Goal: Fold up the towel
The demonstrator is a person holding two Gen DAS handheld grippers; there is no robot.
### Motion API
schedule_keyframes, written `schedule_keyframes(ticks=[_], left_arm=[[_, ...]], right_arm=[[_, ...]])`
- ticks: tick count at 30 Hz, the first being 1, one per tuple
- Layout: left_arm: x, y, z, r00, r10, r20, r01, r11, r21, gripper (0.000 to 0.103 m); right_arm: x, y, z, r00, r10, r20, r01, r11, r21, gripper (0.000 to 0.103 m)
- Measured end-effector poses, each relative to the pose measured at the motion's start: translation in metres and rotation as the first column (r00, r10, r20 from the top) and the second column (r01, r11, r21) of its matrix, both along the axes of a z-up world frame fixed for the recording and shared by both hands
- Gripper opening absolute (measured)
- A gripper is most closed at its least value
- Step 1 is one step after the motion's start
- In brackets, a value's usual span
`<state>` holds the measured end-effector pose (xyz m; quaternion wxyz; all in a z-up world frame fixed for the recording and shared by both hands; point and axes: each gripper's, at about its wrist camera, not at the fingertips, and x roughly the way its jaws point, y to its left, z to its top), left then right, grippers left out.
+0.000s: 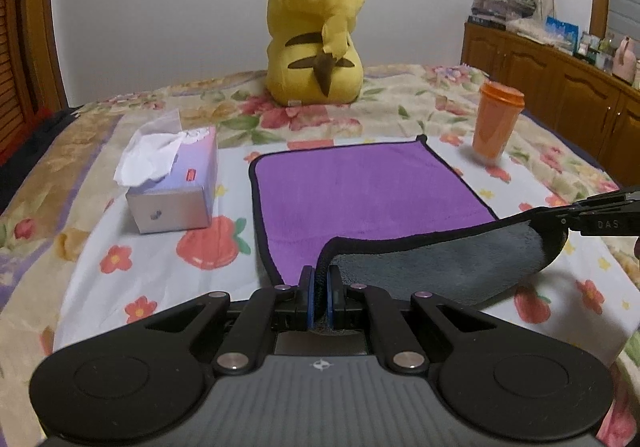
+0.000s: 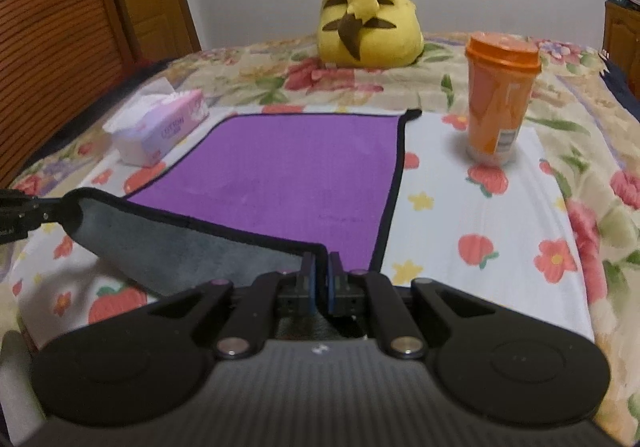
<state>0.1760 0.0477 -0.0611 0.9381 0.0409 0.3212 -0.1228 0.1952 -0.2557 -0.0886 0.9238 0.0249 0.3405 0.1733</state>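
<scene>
**Both near corners pinched, far edge straight ahead**

The left gripper (image 1: 320, 287) is closed on the near left corner of the purple microfibre towel with grey underside and black trim (image 1: 360, 187). The right gripper (image 2: 321, 279) is clamped on the near right corner. Between them the near hem sags, grey side showing. The rest of the towel lies flat on the floral bedspread (image 2: 480, 215), ahead of both sets of jaws. The lifted edge runs across from one gripper to the other; the far edge lies about equally distant from each, so the fold likely carries forward.
</scene>
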Motion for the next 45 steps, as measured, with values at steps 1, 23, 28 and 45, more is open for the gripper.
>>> schedule_keyframes(ticks=[1,23,28,45], left_arm=[[0.0,0.0,0.0,1.0,0.001,0.003,-0.001,1.0,-0.001,0.009],[0.023,-0.003,-0.007,1.0,0.009,0.006,-0.009,1.0,0.014,0.009],[0.028,-0.004,-0.007,1.0,0.004,0.009,-0.004,1.0,0.015,0.009],[0.052,-0.006,-0.023,1.0,-0.017,-0.011,0.017,0.999,0.045,0.008]], right_arm=[[0.0,0.0,0.001,1.0,0.001,0.005,-0.001,1.0,0.003,0.007],[0.012,0.005,0.014,0.995,0.062,0.075,-0.061,0.998,-0.005,0.007],[0.016,0.007,0.011,0.995,0.066,0.072,-0.065,0.998,-0.015,0.007],[0.039,0.006,-0.01,0.997,0.071,0.036,-0.068,0.996,-0.059,0.007]])
